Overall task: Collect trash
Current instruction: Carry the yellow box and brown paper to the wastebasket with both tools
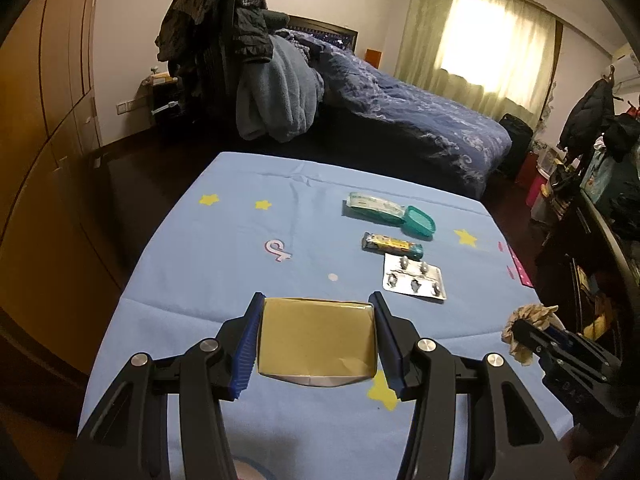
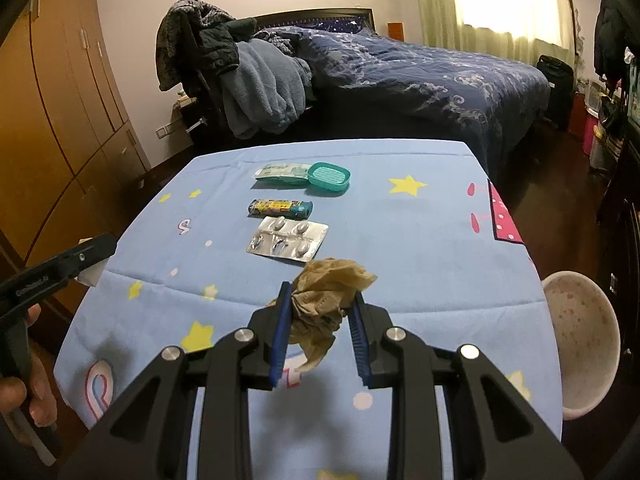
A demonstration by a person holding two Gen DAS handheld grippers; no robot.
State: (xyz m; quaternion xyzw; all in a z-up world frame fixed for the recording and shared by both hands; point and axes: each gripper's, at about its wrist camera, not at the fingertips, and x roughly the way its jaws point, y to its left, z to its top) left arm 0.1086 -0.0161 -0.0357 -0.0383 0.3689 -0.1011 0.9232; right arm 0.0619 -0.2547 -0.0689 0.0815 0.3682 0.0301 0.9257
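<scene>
My left gripper [image 1: 316,300] is shut on a small tan cardboard box [image 1: 316,340], its blue pads pressed on the box's two sides above the table. My right gripper [image 2: 320,292] is shut on a crumpled brown paper wad [image 2: 324,300], which bulges out past the fingertips. In the left wrist view the right gripper [image 1: 520,330] shows at the right edge with the paper wad [image 1: 528,316] in it. On the blue star-patterned tablecloth [image 2: 400,240] lie a silver pill blister pack [image 2: 288,238], a colourful lighter-shaped pack [image 2: 280,208], a green tissue packet [image 2: 280,172] and a teal soap dish [image 2: 328,176].
A white bin [image 2: 580,344] with a speckled inside stands off the table's right edge. A bed with a dark blue quilt [image 2: 420,68] lies behind the table, and a chair heaped with clothes [image 2: 224,60] stands beside it. Wooden wardrobes [image 2: 60,100] line the left wall.
</scene>
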